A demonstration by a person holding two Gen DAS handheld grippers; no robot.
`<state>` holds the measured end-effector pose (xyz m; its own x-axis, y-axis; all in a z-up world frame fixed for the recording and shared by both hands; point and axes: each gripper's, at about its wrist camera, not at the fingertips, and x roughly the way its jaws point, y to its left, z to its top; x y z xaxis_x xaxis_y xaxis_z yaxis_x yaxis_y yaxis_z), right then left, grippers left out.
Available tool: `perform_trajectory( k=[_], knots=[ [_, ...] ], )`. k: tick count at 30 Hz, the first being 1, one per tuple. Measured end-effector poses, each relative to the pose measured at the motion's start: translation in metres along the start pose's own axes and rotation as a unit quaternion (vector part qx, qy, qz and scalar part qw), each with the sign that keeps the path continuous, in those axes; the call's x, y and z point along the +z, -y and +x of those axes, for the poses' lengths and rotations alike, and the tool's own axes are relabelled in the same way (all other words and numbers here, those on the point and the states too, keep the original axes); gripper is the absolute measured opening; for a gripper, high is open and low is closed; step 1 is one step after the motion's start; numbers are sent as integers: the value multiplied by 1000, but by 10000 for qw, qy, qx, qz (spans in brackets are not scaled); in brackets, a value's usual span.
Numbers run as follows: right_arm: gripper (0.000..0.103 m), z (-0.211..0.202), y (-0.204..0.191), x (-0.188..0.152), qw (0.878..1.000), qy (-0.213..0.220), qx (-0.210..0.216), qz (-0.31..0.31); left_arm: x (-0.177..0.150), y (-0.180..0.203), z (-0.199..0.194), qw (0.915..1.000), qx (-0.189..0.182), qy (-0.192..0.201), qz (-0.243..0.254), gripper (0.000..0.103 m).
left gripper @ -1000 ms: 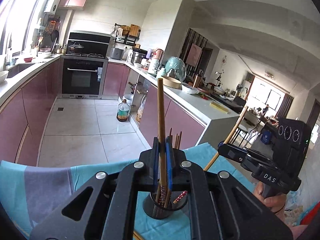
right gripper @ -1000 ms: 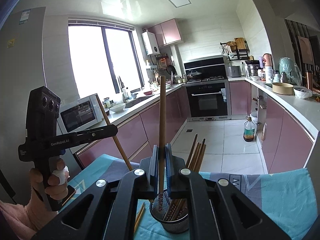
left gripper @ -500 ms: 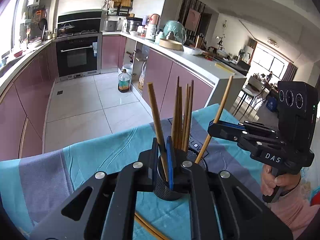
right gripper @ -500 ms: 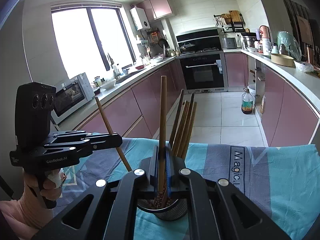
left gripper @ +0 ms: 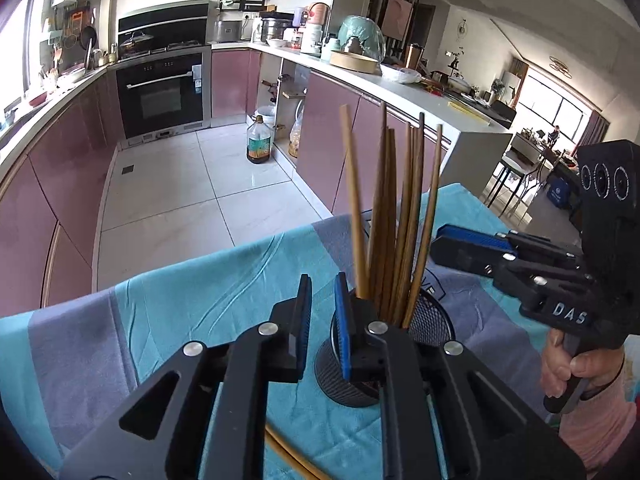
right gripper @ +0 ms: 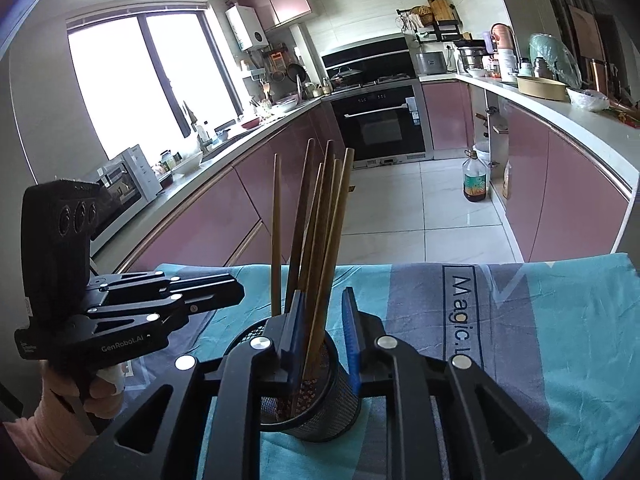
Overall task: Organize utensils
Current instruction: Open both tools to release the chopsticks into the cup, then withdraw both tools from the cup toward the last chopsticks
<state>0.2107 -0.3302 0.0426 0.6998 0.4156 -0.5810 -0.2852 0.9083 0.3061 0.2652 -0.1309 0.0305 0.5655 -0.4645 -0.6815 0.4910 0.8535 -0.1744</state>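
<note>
Dropped now into the cup: both chopsticks, clamped high in the jaws a second ago, standing free among the bundle with tips down in the mesh. Jaws on both sides just opened, nothing pinched between them. Left gripper released, pads apart, sitting just left of the cup's rim, the newest stick leaning beside its right pad without being squeezed. Right gripper released too, pads straddling the near rim, sticks rising past the left pad.

Cup upright on the blue cloth, near the middle, between the two grippers. One more chopstick lying flat on the cloth under the left gripper, probably next to go in.

For a clean finish to this step: lift both grippers straight up and back, pads kept wide, avoiding any sideways sweep that could catch a leaning stick or tip the light cup. Likely best to clear one side first, since the two tools crowd the same rim. Kitchen counters and oven well beyond, no concern.
</note>
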Motion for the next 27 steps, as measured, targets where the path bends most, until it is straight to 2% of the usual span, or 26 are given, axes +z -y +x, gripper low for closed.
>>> perform_trajectory(
  k=[2,5,8,10,13,15,18,21,27],
  knots=[
    [24,-4,2,-1,10000,49,10,25,-5,-5,-1,10000,24,35,-67,16],
    [28,-12,1,-5,9999,150,8,17,-12,-13,-6,9997,96,163,-160,26],
    [29,-21,-2,-10,9996,257,67,-5,-26,-19,-22,9988,227,369,-227,38],
    [33,-28,-8,-14,9993,334,118,-79,-34,-22,-33,9980,315,494,-255,41],
    [37,-40,-21,-24,9983,428,307,-265,-50,-27,-48,9964,486,629,-293,53],
    [39,-44,-33,-33,9973,394,477,-404,-62,-30,-57,9949,643,691,-353,67],
    [39,-40,-53,-48,9956,175,684,-616,-79,-36,-65,9938,800,663,-395,68],
    [39,-27,-68,-68,9941,-145,717,-803,-93,-41,-67,9936,878,554,-451,68],
    [39,10,-83,-99,9903,-868,782,-757,-131,-47,-64,9918,1089,358,-572,72]
  ],
)
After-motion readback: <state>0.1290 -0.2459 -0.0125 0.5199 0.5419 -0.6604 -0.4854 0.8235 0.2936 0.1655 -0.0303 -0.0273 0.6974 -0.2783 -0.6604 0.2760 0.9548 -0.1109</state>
